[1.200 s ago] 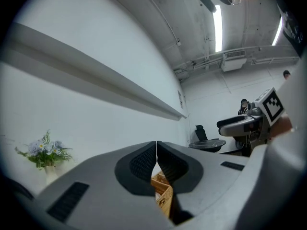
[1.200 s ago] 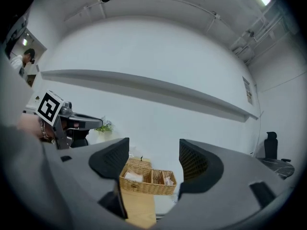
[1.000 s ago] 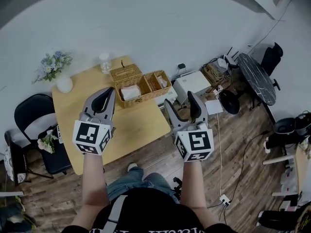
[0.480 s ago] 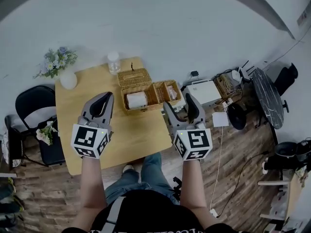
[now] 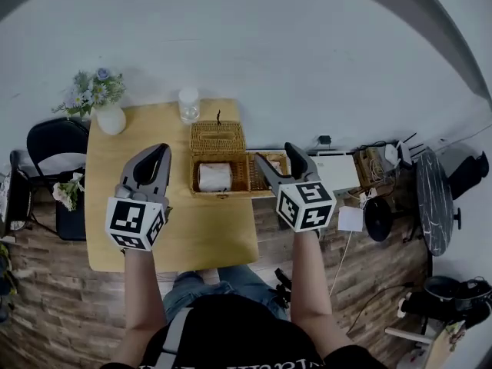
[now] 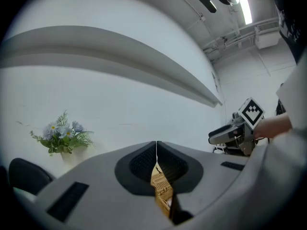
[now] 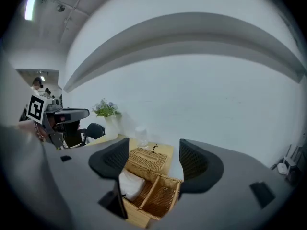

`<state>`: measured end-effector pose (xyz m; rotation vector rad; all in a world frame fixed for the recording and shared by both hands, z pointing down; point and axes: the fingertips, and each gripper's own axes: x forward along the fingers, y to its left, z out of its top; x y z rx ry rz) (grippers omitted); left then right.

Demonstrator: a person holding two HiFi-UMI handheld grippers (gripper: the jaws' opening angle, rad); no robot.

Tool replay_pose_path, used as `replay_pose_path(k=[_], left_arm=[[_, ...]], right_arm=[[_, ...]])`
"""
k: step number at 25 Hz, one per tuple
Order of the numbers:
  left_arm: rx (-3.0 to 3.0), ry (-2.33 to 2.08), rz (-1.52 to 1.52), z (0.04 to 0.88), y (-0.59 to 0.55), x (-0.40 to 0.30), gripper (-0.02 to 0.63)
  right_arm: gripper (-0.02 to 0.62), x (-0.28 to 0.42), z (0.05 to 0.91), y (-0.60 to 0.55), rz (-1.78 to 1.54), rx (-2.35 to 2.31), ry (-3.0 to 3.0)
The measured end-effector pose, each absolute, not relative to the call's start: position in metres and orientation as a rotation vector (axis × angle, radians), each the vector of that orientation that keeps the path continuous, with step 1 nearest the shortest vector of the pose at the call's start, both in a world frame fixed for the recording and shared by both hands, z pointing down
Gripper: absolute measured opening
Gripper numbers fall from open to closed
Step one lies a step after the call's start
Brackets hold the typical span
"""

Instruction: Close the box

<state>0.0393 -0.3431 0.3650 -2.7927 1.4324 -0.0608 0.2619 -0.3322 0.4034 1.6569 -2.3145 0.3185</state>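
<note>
A wicker box (image 5: 231,174) stands on the wooden table (image 5: 131,137), its lid (image 5: 217,137) thrown back flat behind it. A white roll (image 5: 214,177) lies in its left compartment. My left gripper (image 5: 157,157) hovers over the table left of the box, shut and holding nothing; in the left gripper view its jaws (image 6: 156,147) meet, with the box (image 6: 163,189) showing below them. My right gripper (image 5: 275,156) is open above the box's right end. In the right gripper view the box (image 7: 152,198), lid (image 7: 148,158) and roll (image 7: 129,183) lie between and below the right gripper (image 7: 153,158).
A vase of flowers (image 5: 108,114) and a glass jar (image 5: 188,104) stand at the table's far edge. A black chair (image 5: 54,148) is left of the table. On the floor to the right are a white appliance (image 5: 336,171), cables and a dark round table (image 5: 434,198).
Both grippers have moved forward toward the box; the right one now hangs over its right end. The view has shifted so the table sits more squarely ahead. Jaw states are unchanged.
</note>
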Motion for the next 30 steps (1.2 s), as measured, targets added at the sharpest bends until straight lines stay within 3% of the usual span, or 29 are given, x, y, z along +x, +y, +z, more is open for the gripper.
replay_pose_path(k=[11, 30], left_arm=[[-2.684, 1.668, -0.118, 0.382, -0.371, 0.037, 0.014], [-2.616, 1.796, -0.325, 0.413, -0.358, 0.033, 0.012]], right_arm=[[0.319, 0.262, 0.484, -0.442, 0.87, 1.119, -2.37], [0.318, 0.246, 0.608, -0.503, 1.314, 0.649, -2.095]])
